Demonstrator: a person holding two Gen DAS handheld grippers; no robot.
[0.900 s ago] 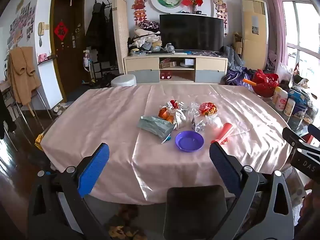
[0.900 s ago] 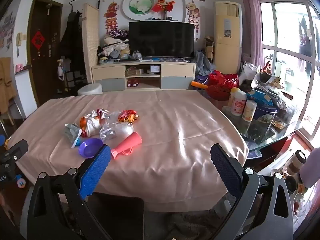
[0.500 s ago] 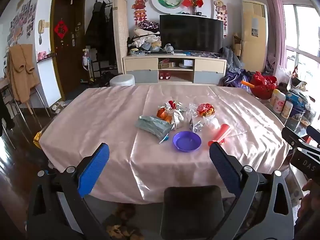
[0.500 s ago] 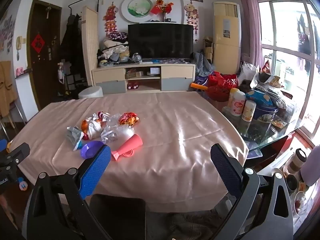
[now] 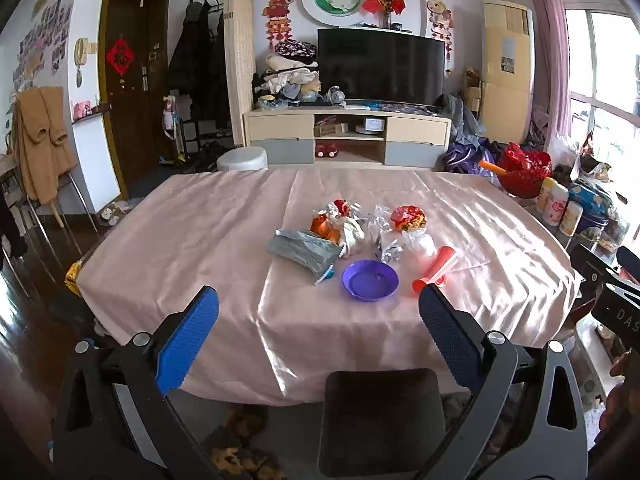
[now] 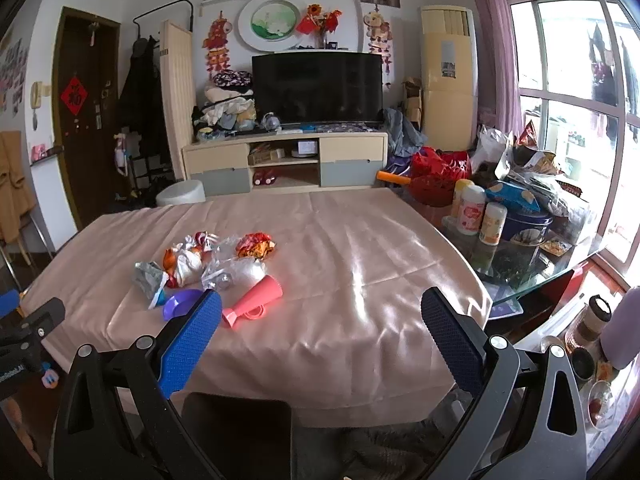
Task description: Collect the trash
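since the earlier frames both viewpoints had drawn back and risen a little: the table sat smaller and lower in view, more floor showing below its near edge. nothing on the cloth had shifted.

table (image 5: 200, 232), pink satin cloth, filled the middle of both views. dark chair back (image 5: 380, 412) stood between the left gripper and the near table edge.

left gripper (image 5: 316, 332) was spread wide, blue pads well apart, nothing between them; it hung short of the table. right gripper (image 6: 320, 332) was likewise wide and holding nothing, off to the right of the pile.

step in hand, as judged: approach, before any pick. no bin or bag identifiable in either view. next move likely calls for reaching in over the chair to the nearest wrapper, closing low so thin foil doesn't slip out.

trash pile (image 5: 348, 228) lay mid-table, pieces touching or just beside each other: grey crumpled foil bag (image 5: 302, 249) at left, orange-and-white wrappers (image 5: 336, 226) behind it, clear crinkled plastic (image 5: 386, 236), red-yellow wrapper (image 5: 408, 217) farthest. purple dish (image 5: 370, 280) sat nearest, pink cone-shaped cup (image 5: 436, 266) on its side just right of it; whether those two count as trash couldn't be told.
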